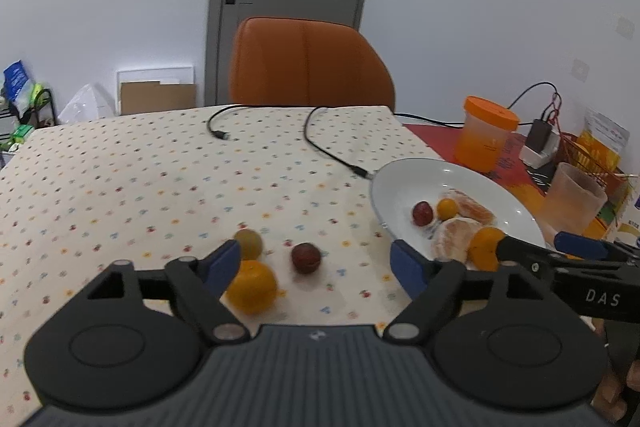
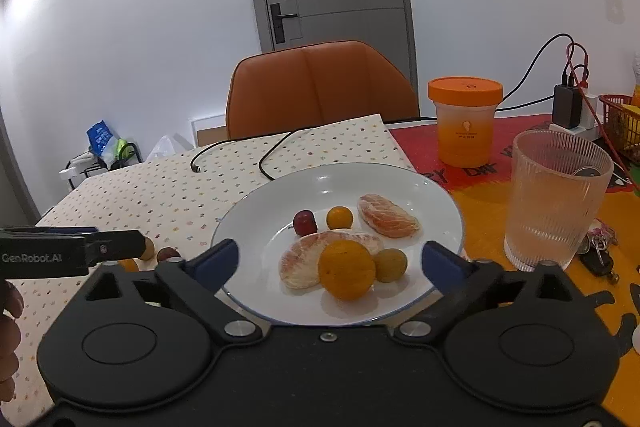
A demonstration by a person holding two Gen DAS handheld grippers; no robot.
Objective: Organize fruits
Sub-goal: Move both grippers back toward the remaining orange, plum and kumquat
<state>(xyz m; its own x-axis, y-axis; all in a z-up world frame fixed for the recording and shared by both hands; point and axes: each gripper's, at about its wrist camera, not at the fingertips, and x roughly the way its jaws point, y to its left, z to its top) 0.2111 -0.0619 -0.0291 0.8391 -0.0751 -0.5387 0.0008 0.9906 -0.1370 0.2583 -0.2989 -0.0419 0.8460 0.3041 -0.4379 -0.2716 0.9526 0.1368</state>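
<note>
A: Nearest us, on the dotted cloth, our left gripper gapes wide, nothing held. An orange sits by its left finger; a red fruit and a green one lie beyond.

B: Our right gripper stands wide too, empty, over the plate. We note an orange, peeled segments and small fruits there. Behind: glass, orange-lidded cup, chair.
</note>
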